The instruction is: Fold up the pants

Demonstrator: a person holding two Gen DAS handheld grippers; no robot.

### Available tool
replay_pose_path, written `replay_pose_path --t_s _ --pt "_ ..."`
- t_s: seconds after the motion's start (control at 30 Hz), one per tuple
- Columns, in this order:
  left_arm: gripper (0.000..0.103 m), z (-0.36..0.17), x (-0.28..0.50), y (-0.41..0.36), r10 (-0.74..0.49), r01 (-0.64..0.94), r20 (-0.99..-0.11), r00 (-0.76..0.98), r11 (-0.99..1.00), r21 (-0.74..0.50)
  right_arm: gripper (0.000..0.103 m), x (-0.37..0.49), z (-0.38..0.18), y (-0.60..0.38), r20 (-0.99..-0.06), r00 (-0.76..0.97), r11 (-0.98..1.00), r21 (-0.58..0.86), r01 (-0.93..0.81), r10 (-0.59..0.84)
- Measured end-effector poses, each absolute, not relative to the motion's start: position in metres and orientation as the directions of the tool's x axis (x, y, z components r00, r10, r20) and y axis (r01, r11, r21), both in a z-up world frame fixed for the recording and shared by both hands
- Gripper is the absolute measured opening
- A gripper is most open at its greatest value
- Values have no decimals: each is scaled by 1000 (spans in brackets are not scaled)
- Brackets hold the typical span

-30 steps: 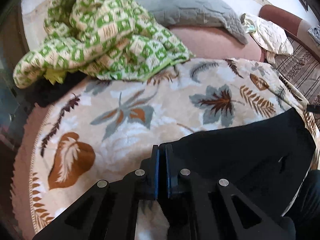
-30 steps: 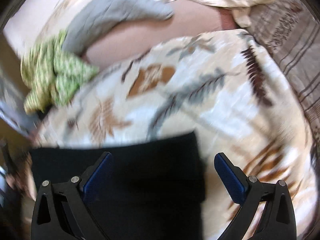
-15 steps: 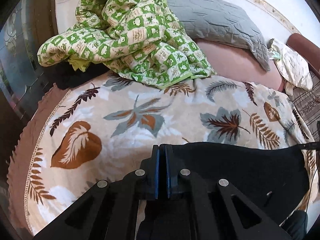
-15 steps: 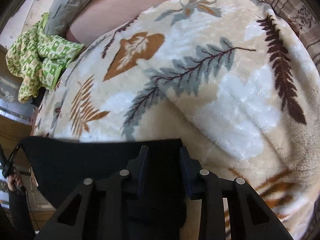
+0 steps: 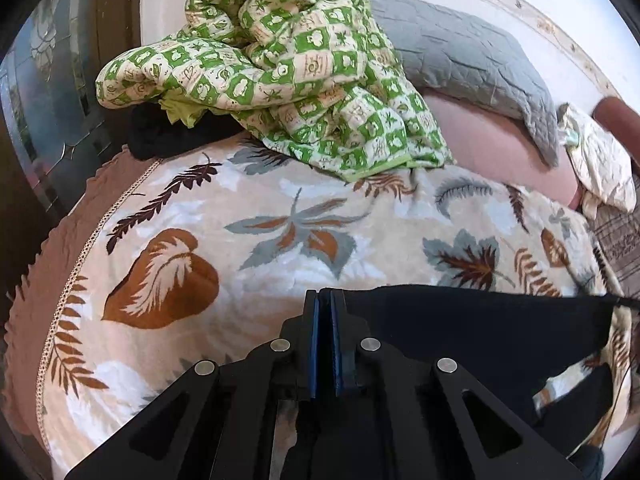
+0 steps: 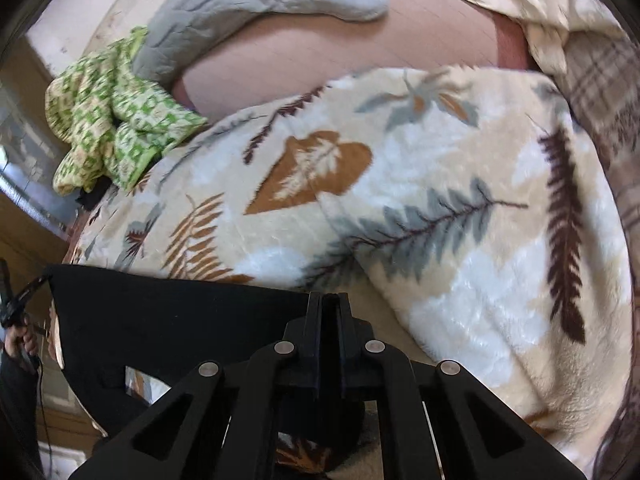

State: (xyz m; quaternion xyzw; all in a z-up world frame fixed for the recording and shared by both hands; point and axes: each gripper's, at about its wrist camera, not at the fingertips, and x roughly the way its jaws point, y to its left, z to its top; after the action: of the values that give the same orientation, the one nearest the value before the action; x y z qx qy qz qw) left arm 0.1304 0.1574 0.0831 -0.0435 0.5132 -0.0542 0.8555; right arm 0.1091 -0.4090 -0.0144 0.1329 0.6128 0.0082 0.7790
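Observation:
The black pants point(image 5: 472, 332) hang stretched between my two grippers, lifted above a cream leaf-print blanket point(image 5: 256, 248). My left gripper point(image 5: 325, 304) is shut on the left corner of the pants' top edge. In the right wrist view my right gripper point(image 6: 329, 304) is shut on the other corner, and the pants point(image 6: 172, 328) spread to its left with the blanket point(image 6: 460, 216) beyond. The lower part of the pants hangs out of sight below both grippers.
A green checked quilt point(image 5: 288, 68) is heaped at the far left of the bed, a grey quilted pillow point(image 5: 468, 52) behind it. A cream cloth point(image 5: 600, 164) lies at the far right. A striped cover point(image 6: 608, 92) borders the blanket's right side.
My right gripper closed from wide open onto the pants' edge. Both grippers then lifted the pants off the blanket, pulling the top edge taut between them.

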Motion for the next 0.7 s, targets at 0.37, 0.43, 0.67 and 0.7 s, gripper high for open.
replay_pose_path --t_s 0.37,0.43,0.67,0.7 --pt "4 134 30 140 -168 252 -776 608 968 -12 4 5 39 -384 -914 362 982 180 -52 186" --pt "4 136 -3 144 -158 261 -761 629 965 14 4 -18 40 -381 -910 369 982 174 -73 189" --pt "6 99 -102 183 -179 168 -808 561 981 -101 12 -87 21 -376 -925 343 984 135 -115 166" --pt "11 92 -111 193 -188 122 -822 537 982 -145 14 -91 20 -377 -926 339 985 136 -107 165"
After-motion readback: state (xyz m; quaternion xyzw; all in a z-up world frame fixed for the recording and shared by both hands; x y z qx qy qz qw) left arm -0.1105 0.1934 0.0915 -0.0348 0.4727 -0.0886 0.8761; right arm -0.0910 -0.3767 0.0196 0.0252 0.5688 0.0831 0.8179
